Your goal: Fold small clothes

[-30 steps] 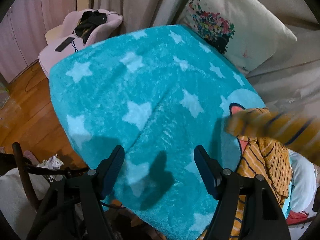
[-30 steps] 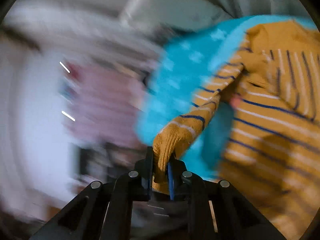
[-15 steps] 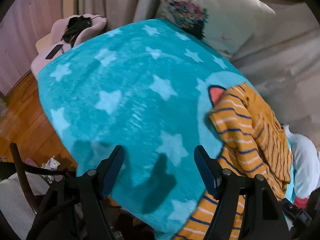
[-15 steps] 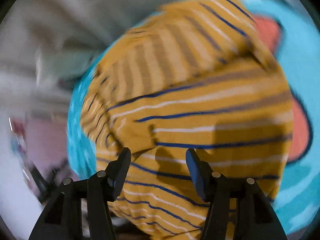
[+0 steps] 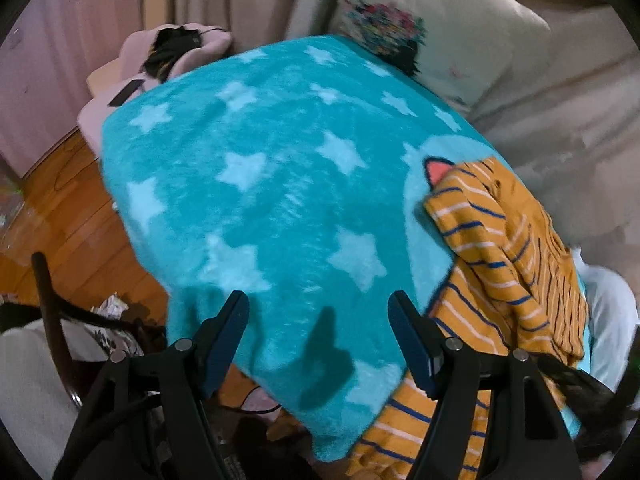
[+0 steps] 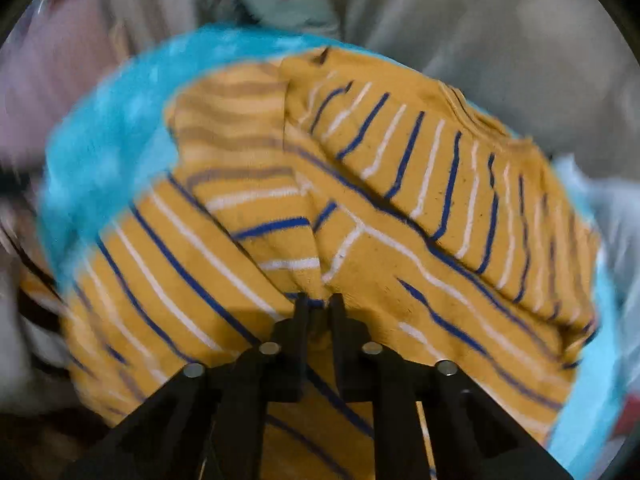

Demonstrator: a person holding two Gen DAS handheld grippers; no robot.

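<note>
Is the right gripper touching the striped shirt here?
Touching. In the right wrist view the right gripper has just closed its jaws, and a bunched fold of the striped shirt is pinched between the fingertips, the fabric puckering up to them.

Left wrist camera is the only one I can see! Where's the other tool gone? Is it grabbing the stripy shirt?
Observer: Yes. The right tool is shut on a pinch of the stripy shirt. Its jaws have just closed, with fabric between them.
Operator: Which bit did it grab?
Observer: A raised wrinkle near the shirt's middle, not an edge.
Operator: Can you see the neck hole?
Observer: The collar lies on the far side, away from the tool, close to the blanket edge.
</note>
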